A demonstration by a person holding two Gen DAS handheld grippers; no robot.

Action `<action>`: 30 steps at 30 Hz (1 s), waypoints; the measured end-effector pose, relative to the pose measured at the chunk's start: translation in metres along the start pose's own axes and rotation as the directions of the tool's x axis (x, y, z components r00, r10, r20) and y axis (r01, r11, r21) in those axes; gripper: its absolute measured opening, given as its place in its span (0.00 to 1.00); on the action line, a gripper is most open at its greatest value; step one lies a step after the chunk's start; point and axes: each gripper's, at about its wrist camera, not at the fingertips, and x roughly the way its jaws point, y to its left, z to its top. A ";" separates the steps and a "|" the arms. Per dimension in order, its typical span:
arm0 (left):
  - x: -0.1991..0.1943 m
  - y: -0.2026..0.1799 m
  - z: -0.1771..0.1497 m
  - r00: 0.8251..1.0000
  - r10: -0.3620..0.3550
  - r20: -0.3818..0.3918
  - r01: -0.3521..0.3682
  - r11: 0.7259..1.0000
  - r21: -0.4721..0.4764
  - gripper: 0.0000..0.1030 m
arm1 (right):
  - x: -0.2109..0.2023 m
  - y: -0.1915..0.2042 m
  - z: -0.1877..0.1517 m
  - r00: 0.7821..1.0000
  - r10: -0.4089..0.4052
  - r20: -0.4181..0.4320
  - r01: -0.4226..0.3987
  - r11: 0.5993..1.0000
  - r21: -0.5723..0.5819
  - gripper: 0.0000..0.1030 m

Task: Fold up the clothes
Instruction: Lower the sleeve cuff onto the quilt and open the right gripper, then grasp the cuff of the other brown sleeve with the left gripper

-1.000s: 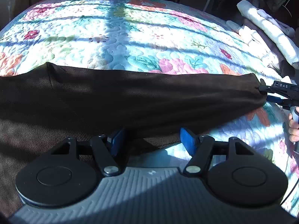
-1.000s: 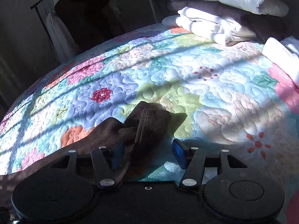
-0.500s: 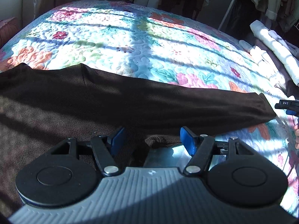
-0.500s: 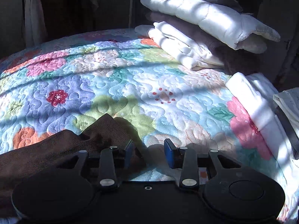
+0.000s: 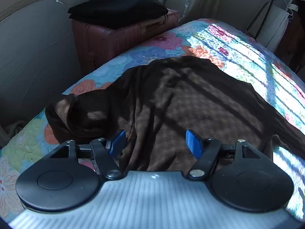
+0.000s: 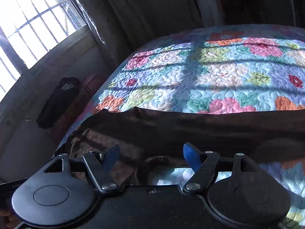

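A dark brown garment (image 5: 190, 103) lies spread on a floral quilted bed (image 5: 238, 43). Its collar end bunches at the left near the bed's edge. My left gripper (image 5: 155, 141) is open and empty, its blue pads just above the garment's near part. In the right wrist view the same brown garment (image 6: 200, 127) runs as a folded band across the quilt (image 6: 219, 72). My right gripper (image 6: 151, 152) is open and empty above the garment's near edge.
A maroon suitcase (image 5: 114, 36) with a folded black garment (image 5: 118, 7) on top stands beside the bed's left side. A clothes rack (image 5: 274, 19) stands at the far right. A barred window (image 6: 32, 21) lights the room. The suitcase also shows in the right wrist view (image 6: 76, 103).
Both grippers swung left, away from the sleeve end and the white folded pile. The left now faces the garment's body and collar. The right opened wider and now faces the folded band.
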 end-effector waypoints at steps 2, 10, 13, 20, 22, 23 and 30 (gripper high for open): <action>-0.003 0.047 0.000 0.998 0.059 -0.002 -0.059 0.995 -0.083 0.67 | 0.002 0.033 -0.002 0.992 0.106 -0.076 -0.108 0.994 -0.030 0.77; -0.026 0.169 0.003 0.973 0.220 0.072 -0.207 0.967 -0.148 0.68 | 0.012 0.167 -0.042 0.766 0.173 -0.619 -0.374 0.903 -0.210 0.95; -0.043 0.171 0.009 0.983 0.158 0.090 -0.150 0.985 -0.089 0.71 | 0.008 0.201 -0.051 0.656 0.225 -0.721 -0.457 0.878 -0.142 0.95; -0.045 0.149 0.018 0.994 0.094 0.059 -0.087 0.990 -0.115 0.84 | 0.008 0.267 -0.049 0.389 0.222 -0.894 -0.416 0.908 0.045 0.95; -0.032 0.143 0.022 0.998 0.065 0.004 -0.064 0.992 -0.109 0.84 | -0.002 0.286 -0.042 0.408 0.165 -0.898 -0.432 0.901 -0.031 0.95; -0.023 0.137 0.023 0.998 0.052 -0.020 -0.053 0.994 -0.090 0.84 | -0.005 0.293 -0.041 0.438 0.142 -0.888 -0.447 0.891 -0.078 0.95; 0.026 0.094 0.017 0.998 0.004 0.059 -0.004 1.000 -0.003 0.84 | 0.042 0.302 -0.087 0.786 0.008 -0.618 -0.450 0.693 -0.563 0.74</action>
